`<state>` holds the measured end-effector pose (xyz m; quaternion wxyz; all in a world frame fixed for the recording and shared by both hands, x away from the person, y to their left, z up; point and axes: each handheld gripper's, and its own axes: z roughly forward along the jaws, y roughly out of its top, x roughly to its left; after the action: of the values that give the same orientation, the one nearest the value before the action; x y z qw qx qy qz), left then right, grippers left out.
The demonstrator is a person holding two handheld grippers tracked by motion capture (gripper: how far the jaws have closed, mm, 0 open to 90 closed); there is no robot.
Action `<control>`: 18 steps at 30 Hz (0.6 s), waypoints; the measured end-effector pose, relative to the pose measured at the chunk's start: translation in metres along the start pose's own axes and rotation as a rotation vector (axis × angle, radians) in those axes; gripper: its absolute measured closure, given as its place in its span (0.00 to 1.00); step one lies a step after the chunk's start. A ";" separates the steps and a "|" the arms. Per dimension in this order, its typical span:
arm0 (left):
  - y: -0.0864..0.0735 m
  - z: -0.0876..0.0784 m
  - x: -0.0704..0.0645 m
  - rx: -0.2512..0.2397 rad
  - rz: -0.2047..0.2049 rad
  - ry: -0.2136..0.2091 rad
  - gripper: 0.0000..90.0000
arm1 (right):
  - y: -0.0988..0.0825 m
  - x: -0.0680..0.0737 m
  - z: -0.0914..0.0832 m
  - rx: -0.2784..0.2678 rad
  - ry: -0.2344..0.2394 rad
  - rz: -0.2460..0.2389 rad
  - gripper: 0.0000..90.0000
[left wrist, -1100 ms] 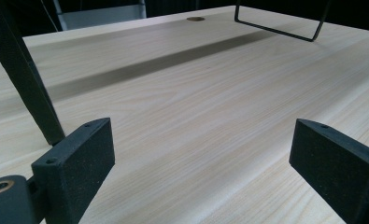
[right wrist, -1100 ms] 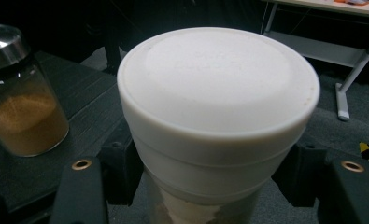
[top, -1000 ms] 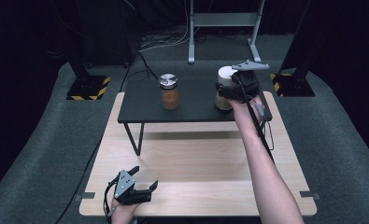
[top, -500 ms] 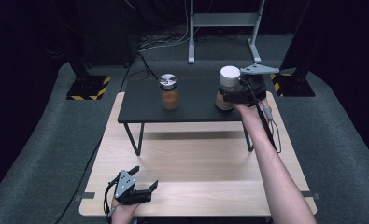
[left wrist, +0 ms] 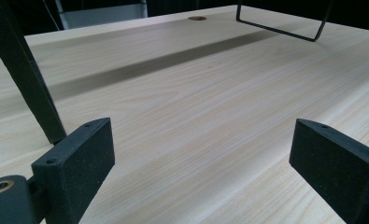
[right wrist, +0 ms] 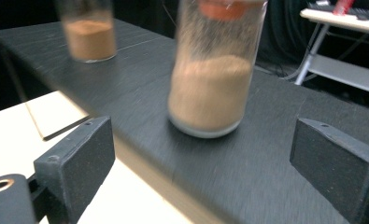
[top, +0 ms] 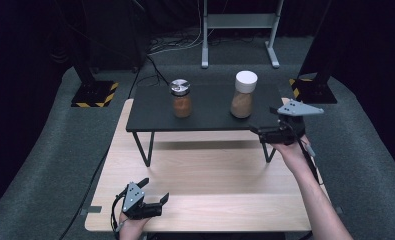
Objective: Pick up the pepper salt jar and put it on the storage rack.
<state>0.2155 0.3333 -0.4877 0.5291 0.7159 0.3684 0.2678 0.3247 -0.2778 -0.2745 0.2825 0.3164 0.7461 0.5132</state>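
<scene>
Grey carpet (top: 45,165) surrounds a pale wooden desk (top: 210,185) bearing a black raised shelf (top: 205,107); on it stand a white-capped jar (top: 244,95) and a silver-capped jar (top: 181,98), both holding what looks like brown powder. Right tongs (top: 266,131) and left tongs (top: 157,192) gape, empty

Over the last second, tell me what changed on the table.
The right gripper let go of the white-lidded jar and drew back toward the person, jaws open. The jar stands free on the black stand. The silver-lidded jar and the left gripper, open at the table's near edge, stayed put.
</scene>
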 end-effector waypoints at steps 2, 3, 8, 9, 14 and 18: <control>0.000 0.000 0.000 -0.001 0.000 0.001 0.07 | -0.013 -0.001 -0.008 -0.017 0.015 -0.010 0.06; 0.000 0.000 0.000 -0.002 0.002 0.001 0.07 | -0.020 -0.001 -0.012 -0.025 0.023 -0.016 0.05; -0.001 0.000 -0.001 -0.006 0.003 0.004 0.07 | -0.053 0.010 -0.026 -0.064 0.013 -0.032 0.02; -0.001 -0.001 -0.001 -0.006 0.001 0.004 0.07 | -0.060 0.013 -0.028 -0.067 0.011 -0.041 0.02; -0.001 -0.001 -0.001 -0.006 0.000 0.004 0.07 | -0.095 0.026 -0.034 -0.070 0.004 -0.065 0.02; -0.001 -0.001 -0.001 -0.006 0.002 0.004 0.07 | -0.126 0.038 -0.035 -0.043 -0.030 -0.079 0.02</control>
<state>0.2139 0.3330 -0.4886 0.5303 0.7141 0.3678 0.2712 0.2510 -0.3035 -0.3862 0.3204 0.2881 0.7425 0.5129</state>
